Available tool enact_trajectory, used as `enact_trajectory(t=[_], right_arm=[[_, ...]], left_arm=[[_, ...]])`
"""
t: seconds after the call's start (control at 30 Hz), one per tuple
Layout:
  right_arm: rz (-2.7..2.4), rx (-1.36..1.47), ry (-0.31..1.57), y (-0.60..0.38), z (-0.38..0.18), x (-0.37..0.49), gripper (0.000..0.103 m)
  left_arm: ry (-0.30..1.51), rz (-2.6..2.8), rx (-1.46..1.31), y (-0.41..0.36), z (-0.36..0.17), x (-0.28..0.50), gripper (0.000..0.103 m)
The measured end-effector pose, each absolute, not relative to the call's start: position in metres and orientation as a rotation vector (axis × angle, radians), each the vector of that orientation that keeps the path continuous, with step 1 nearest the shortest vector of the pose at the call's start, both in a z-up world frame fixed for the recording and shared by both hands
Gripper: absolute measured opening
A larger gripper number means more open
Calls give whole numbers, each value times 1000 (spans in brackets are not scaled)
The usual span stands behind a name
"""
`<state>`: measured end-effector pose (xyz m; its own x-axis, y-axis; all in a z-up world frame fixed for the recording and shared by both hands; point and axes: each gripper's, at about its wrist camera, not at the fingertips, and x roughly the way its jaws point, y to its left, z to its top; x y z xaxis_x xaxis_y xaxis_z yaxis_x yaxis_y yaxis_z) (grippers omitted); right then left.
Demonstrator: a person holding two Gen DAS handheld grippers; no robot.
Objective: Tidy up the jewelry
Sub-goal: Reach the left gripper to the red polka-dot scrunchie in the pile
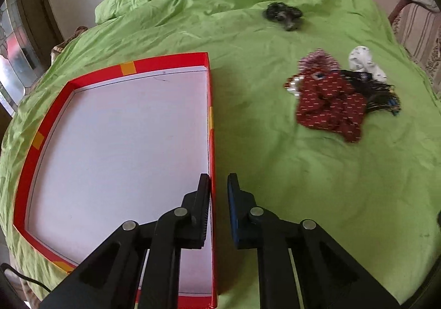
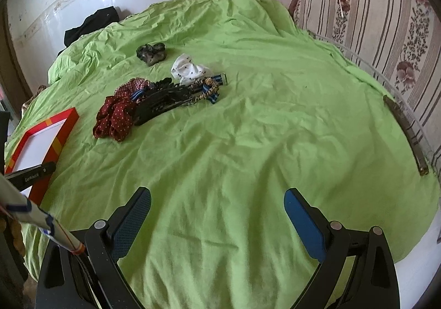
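A red box lid [image 1: 168, 62] with a white floor lies on the green sheet. My left gripper [image 1: 218, 180] straddles its right wall: the left finger is inside against the wall, and green sheet shows between the wall and the right finger. The jaws stand only narrowly apart. A heap lies to the right: a red dotted scrunchie [image 1: 330, 104], a white one [image 1: 363, 63] and black ties [image 1: 380, 93]. In the right wrist view the heap's red scrunchie [image 2: 115, 118] is far ahead, left of centre. My right gripper [image 2: 217, 207] is wide open over bare sheet, holding nothing.
A dark scrunchie [image 2: 151, 52] lies apart behind the heap. A striped floral sofa cushion [image 2: 372, 33] borders the bed on the right, with a long dark stick [image 2: 405, 135] along that edge. Black cloth [image 2: 91, 24] lies at the far wall. A pale rod [image 2: 35, 215] crosses the lower left.
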<state>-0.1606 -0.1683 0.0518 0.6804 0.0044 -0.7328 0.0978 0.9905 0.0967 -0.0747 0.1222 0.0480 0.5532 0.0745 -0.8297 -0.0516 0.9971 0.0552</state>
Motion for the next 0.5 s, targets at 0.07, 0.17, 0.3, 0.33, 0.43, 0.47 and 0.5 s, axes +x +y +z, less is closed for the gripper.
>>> enact_trajectory(t=[0.07, 0.17, 0.3, 0.33, 0.43, 0.47, 0.5], right_arm=[[-46, 132, 818, -168, 52, -161, 99], [-33, 125, 799, -167, 55, -164, 99], [0, 131, 754, -163, 59, -166, 99], [9, 135, 745, -162, 60, -166, 99], [-5, 123, 710, -162, 67, -165, 98], [-14, 126, 707, -163, 69, -163, 98], [-7, 141, 715, -165, 70, -160, 98]], left_arm=[[961, 74, 26, 116, 55, -77, 12], [899, 79, 33, 109, 74, -85, 13], [836, 50, 34, 100, 97, -95, 43], [827, 48, 37, 98, 100, -96, 51], [822, 29, 42, 88, 108, -97, 51], [830, 23, 41, 86, 108, -97, 51], [840, 17, 38, 84, 108, -95, 52]])
